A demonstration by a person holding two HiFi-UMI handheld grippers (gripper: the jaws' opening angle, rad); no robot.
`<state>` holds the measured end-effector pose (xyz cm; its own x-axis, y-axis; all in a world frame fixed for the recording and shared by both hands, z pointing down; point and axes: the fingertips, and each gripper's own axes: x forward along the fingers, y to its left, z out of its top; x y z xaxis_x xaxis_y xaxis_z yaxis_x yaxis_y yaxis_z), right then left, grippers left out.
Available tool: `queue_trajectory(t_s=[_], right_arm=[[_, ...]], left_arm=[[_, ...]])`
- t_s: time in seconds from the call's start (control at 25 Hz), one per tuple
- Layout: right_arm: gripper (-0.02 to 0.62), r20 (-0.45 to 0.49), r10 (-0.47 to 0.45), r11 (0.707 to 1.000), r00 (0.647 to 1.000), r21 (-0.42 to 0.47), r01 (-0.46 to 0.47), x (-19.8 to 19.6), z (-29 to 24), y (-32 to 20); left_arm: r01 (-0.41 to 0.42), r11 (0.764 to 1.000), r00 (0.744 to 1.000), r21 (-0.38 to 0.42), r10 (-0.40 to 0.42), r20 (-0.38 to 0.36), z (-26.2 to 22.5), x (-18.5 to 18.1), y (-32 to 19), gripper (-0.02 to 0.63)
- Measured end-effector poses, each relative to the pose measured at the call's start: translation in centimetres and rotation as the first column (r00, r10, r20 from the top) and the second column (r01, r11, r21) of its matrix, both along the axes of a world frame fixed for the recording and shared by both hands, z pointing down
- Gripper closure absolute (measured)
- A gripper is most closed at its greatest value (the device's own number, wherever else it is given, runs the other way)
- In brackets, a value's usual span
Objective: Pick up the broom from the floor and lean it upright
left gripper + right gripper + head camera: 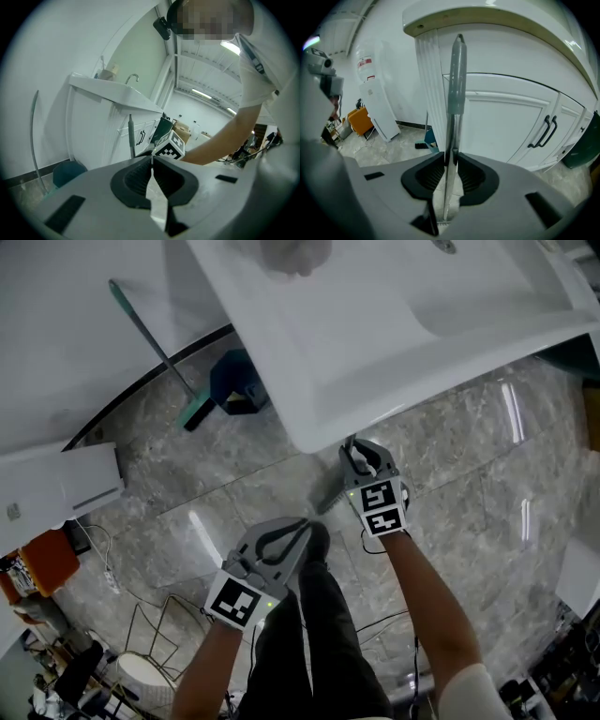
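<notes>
Leaning step: your right gripper (451, 158) clamps the slim silver broom with grey grip (456, 75), upright before the white sink cabinet (506, 126). Your left gripper (152, 161) is pinched together, empty. Next: settle the handle against the cabinet, then release gently.

Washroom with a grey marble floor (487, 474) and white walls (56, 42).
A white sink (375, 343) sits on a white cabinet (511, 126) with black handles (546, 131); strip lights (201, 93) glow overhead.

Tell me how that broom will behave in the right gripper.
The broom looks stiff: its pole runs straight up from the right gripper. The shiny metal shaft could well slip in a light grip. Tall and thin, it will probably tip over unless it is leaned on the cabinet.
</notes>
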<state>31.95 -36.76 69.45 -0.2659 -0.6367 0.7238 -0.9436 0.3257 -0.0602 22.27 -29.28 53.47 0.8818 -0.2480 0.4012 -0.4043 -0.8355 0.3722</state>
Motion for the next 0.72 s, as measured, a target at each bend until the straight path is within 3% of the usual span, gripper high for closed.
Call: queue_trajectory(t_s=[0.36, 0.72], right_arm=[[0.498, -0.002, -0.059, 0.998, 0.998, 0.029, 0.059, -0.5, 0.6, -0.8], [0.414, 0.020, -0.074, 0.997, 0.997, 0.041, 0.073, -0.9, -0.2, -0.8]], left_arm=[[0.039, 0.999, 0.999, -0.020, -0.039, 0.020, 1.2, -0.6, -0.8, 0.591], [0.045, 0.999, 0.999, -0.015, -0.044, 0.032, 0.9, -0.9, -1.0, 0.591]])
